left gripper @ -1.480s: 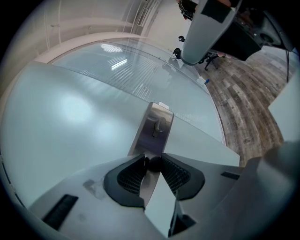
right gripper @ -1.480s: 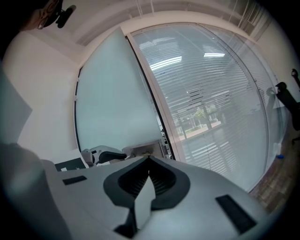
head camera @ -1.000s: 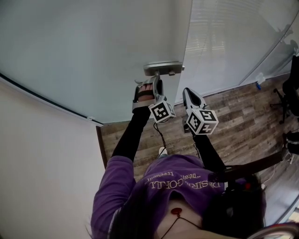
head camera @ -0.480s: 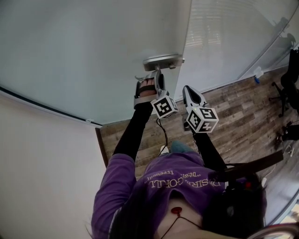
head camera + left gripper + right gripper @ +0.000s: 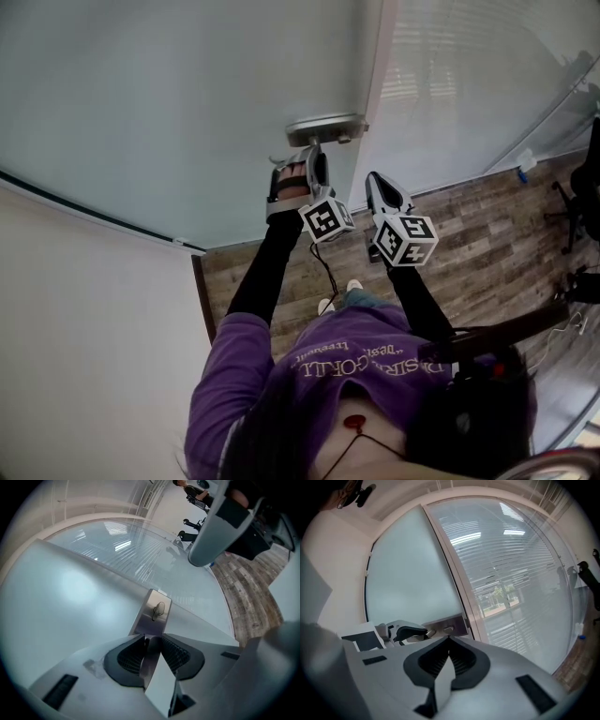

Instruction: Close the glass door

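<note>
The frosted glass door (image 5: 187, 103) carries a metal lock plate (image 5: 325, 127) near its right edge. My left gripper (image 5: 309, 157) reaches up to that plate. In the left gripper view its jaws (image 5: 152, 640) are shut on the metal door handle (image 5: 149, 656), which runs between the pads up to the lock plate (image 5: 154, 613) with its thumb-turn. My right gripper (image 5: 373, 180) hovers just to the right, shut and holding nothing. In the right gripper view the right gripper (image 5: 449, 638) points at the door's edge, with the left gripper (image 5: 407, 632) beside the lock plate (image 5: 451, 626).
A fixed glass wall with blinds (image 5: 469, 84) stands right of the door, and a pale door post (image 5: 454, 573) runs between them. A white wall (image 5: 84, 328) lies at the left, wood floor (image 5: 487, 244) below. Dark chair-like shapes (image 5: 581, 197) sit at the far right.
Both grippers and the lock plate have shifted slightly away from the person, the door moving with them. The left grip on the handle is unchanged. The person's feet have stepped forward.
</note>
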The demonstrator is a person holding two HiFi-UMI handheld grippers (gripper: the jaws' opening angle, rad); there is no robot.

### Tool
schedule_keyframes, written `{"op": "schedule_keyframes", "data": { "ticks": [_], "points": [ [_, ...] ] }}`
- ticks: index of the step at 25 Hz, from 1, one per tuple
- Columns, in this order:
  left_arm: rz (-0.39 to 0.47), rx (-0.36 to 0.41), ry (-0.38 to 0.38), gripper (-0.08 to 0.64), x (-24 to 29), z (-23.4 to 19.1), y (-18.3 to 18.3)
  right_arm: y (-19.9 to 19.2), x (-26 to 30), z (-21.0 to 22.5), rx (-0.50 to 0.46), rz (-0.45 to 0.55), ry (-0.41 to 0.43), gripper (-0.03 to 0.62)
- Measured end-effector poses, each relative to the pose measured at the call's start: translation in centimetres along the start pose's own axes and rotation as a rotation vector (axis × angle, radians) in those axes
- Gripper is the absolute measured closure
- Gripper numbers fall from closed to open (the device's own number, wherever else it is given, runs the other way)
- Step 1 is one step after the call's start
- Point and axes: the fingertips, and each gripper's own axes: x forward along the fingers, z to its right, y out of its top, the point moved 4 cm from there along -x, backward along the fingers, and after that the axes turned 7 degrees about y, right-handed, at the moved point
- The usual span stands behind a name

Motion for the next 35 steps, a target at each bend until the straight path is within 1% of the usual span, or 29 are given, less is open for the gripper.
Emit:
{"op": "schedule_keyframes", "data": {
  "ticks": [4, 10, 13, 17, 20, 22, 26, 35],
  "points": [
    [-0.024, -0.006, 0.013, 0.449, 0.7, -0.3, 0.0, 0.8, 1.1, 0.7, -0.008, -0.012, 0.033, 0.594],
    [-0.05, -0.02, 0.029, 0.449, 1.2, 1.0, -0.9, -0.6, 2.1, 1.5, -0.012, -0.024, 0.074, 0.594],
    [-0.071, -0.019, 0.033, 0.449, 2.0, 0.0, -0.6, 0.5, 2.8, 2.0, -0.012, -0.033, 0.09, 0.594],
    [-0.102, -0.024, 0.036, 0.449, 3.6, -0.9, -0.6, 1.5, 4.1, 3.1, -0.011, -0.043, 0.103, 0.594],
    [-0.12, -0.033, 0.033, 0.449, 6.1, -0.9, -1.7, 1.4, 6.6, 4.2, -0.007, -0.064, 0.11, 0.594],
    [-0.124, -0.039, 0.032, 0.449, 6.9, -0.9, -2.1, 1.1, 7.4, 4.6, -0.005, -0.076, 0.116, 0.594],
    [-0.128, -0.036, 0.031, 0.449, 6.6, -1.0, -1.8, 1.1, 7.1, 4.5, -0.001, -0.076, 0.131, 0.594],
    [-0.107, -0.026, 0.019, 0.449, 6.3, -0.7, -1.2, 2.0, 7.4, 4.3, 0.005, -0.043, 0.115, 0.594]
  ]
}}
